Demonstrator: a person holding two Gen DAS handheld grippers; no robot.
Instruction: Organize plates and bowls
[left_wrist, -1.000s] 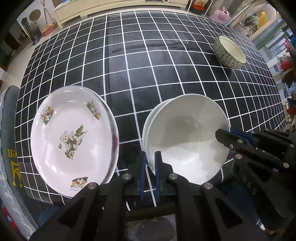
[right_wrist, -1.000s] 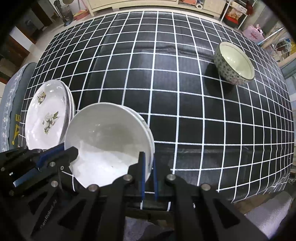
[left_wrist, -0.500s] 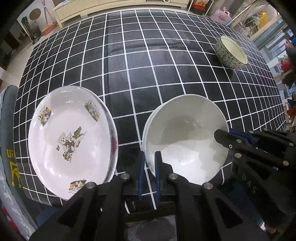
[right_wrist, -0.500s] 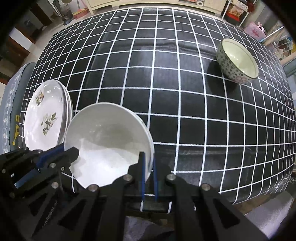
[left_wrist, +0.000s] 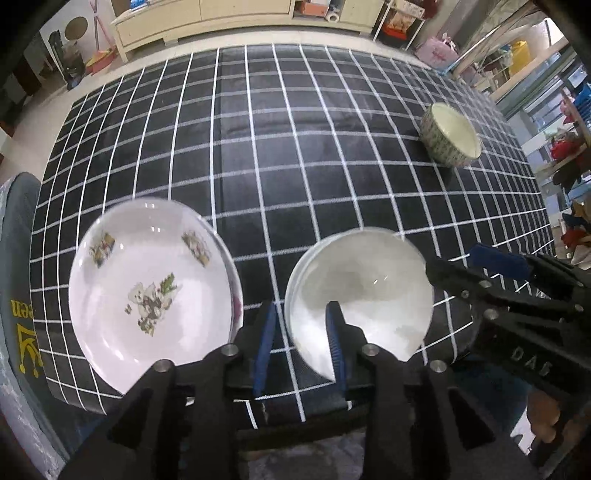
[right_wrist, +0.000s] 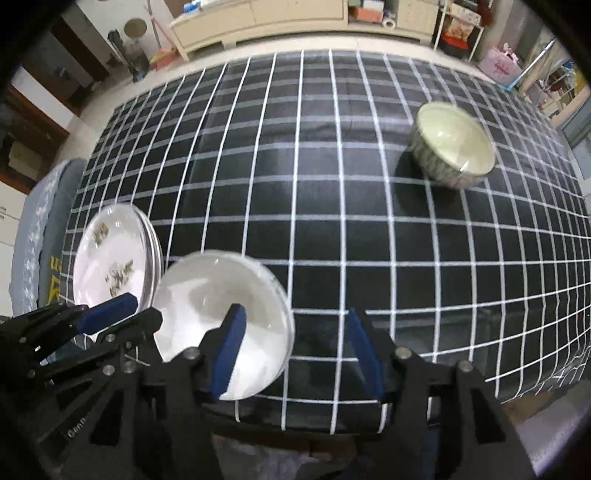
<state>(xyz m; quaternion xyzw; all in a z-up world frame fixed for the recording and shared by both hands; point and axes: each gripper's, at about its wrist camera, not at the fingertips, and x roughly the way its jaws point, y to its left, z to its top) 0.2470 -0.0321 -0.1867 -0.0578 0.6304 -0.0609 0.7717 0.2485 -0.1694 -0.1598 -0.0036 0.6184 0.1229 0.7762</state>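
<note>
A plain white bowl (left_wrist: 358, 295) (right_wrist: 221, 306) rests near the front edge of the black checked table (left_wrist: 280, 155), with a second rim just showing under it. My left gripper (left_wrist: 299, 332) straddles its left rim; the jaws are opening and the pads stand clear of the rim. My right gripper (right_wrist: 295, 347) straddles its right rim, jaws also opening, wider, with no pad touching. Each gripper shows in the other's view: the right gripper (left_wrist: 454, 258) and the left gripper (right_wrist: 144, 310). A stack of printed white plates (left_wrist: 151, 295) (right_wrist: 114, 266) lies left of the bowl.
A patterned bowl with a cream inside (left_wrist: 450, 134) (right_wrist: 454, 147) stands alone at the far right of the table. A grey cushioned seat with yellow print (left_wrist: 18, 325) sits beyond the left edge. A low cream cabinet (left_wrist: 207, 14) and clutter line the room behind.
Both grippers were shut on the white bowl's rim and have now let go, the right one opening wider. The right gripper has lifted a little. The bowl settled flush into the one beneath.
</note>
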